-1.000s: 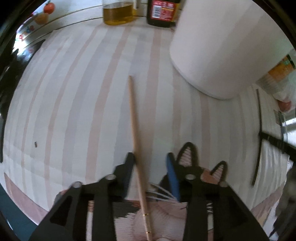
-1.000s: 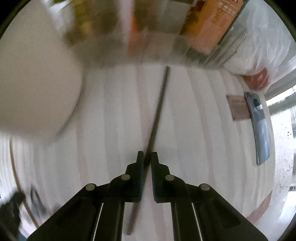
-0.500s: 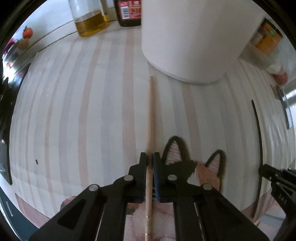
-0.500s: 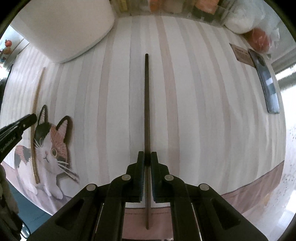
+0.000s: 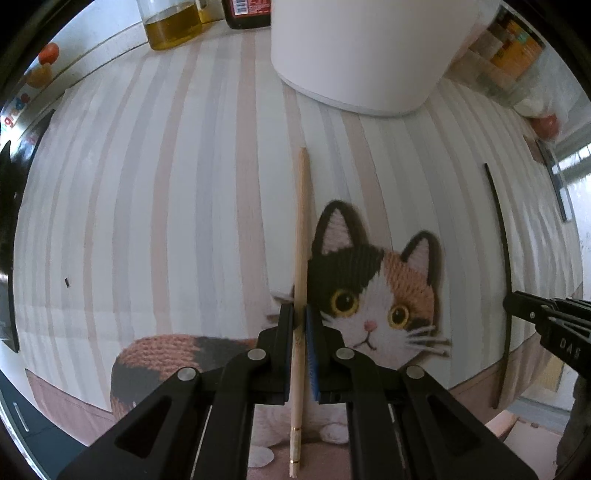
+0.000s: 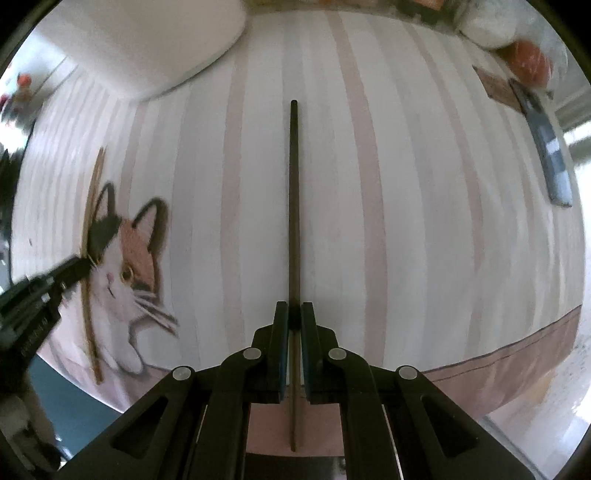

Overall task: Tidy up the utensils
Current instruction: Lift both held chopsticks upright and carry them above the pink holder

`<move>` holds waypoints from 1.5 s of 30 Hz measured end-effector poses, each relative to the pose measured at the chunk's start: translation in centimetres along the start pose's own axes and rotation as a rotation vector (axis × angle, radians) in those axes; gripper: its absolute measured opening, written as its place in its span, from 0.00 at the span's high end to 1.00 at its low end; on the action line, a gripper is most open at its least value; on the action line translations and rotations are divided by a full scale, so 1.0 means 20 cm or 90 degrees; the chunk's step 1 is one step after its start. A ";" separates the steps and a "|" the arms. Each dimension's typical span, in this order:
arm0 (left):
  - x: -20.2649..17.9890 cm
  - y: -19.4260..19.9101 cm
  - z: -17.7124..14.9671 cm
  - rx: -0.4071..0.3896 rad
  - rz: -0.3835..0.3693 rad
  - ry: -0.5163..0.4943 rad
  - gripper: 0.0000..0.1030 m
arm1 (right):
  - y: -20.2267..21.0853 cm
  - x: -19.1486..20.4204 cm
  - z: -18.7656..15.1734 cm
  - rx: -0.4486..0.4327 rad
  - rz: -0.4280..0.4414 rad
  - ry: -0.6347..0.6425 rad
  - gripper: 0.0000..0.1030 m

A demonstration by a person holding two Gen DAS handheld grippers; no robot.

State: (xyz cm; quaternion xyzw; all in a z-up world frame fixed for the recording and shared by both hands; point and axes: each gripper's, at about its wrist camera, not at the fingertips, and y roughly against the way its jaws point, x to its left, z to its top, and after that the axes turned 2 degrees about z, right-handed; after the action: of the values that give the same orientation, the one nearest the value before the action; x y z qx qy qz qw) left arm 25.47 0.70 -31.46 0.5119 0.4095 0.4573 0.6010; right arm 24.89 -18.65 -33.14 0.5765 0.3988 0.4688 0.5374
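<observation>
Left wrist: wooden chopstick (image 5: 301, 236) clamped in left gripper (image 5: 299, 325).

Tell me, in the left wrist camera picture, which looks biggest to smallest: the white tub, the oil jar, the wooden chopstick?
1. White tub, though its top is cut off.
2. Wooden chopstick: longest, but thin, and nearest the camera.
3. Oil jar: far and cropped, so unsure.

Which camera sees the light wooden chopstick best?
The left wrist view. There the light wooden chopstick runs straight up the middle, sharp and whole, pinched by the left gripper. In the right wrist view the same chopstick is only a thin, blurry curved line at the left edge, partly hidden by the left gripper.
</observation>
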 end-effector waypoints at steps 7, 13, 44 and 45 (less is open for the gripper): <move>0.00 0.00 0.13 -0.001 0.005 -0.011 0.93 | 0.02 -0.02 0.08 -0.004 0.012 -0.034 0.93; -0.06 0.03 0.18 -0.013 0.010 0.005 0.95 | 0.01 0.05 0.08 -0.025 -0.001 -0.034 0.94; 0.02 0.00 0.21 -0.043 0.051 -0.019 0.95 | -0.02 0.14 0.06 0.003 -0.011 0.082 0.94; 0.01 0.00 0.21 -0.042 0.051 -0.017 0.96 | -0.02 0.13 0.06 -0.006 -0.001 0.082 0.94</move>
State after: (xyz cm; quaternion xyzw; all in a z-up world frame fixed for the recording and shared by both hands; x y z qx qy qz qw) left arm 29.58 -0.04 -30.81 0.5134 0.3656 0.4874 0.6042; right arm 26.73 -16.48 -33.26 0.5421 0.4307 0.5068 0.5136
